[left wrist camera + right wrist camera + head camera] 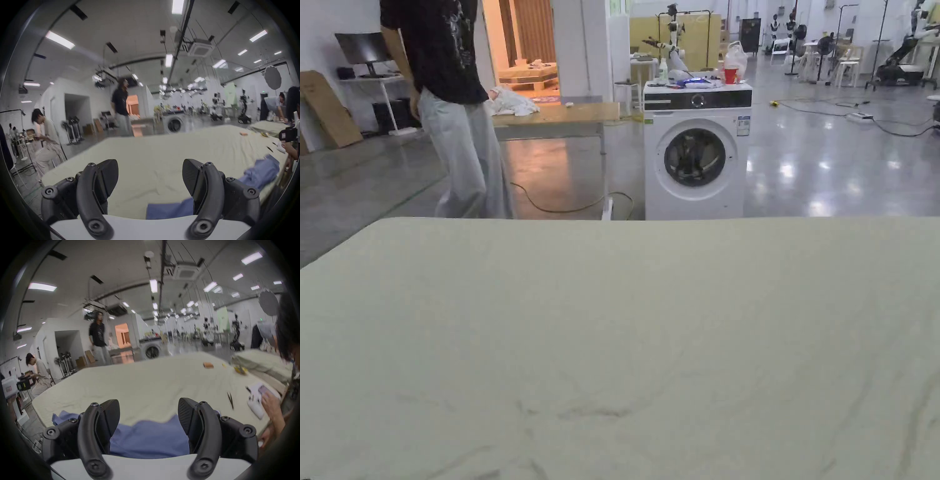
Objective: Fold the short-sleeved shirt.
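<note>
A blue short-sleeved shirt lies crumpled on the near edge of a table covered in pale cloth. In the left gripper view my left gripper is open, its jaws wide apart above the cloth, with the shirt low and to its right. In the right gripper view my right gripper is open too, and the blue shirt lies just below and between its jaws, untouched. The head view looks across the pale table top.
A person's hand rests on a white controller at the table's right edge. Small orange and yellow items lie far right. Beyond the table stand a washing machine, a walking person and a seated person.
</note>
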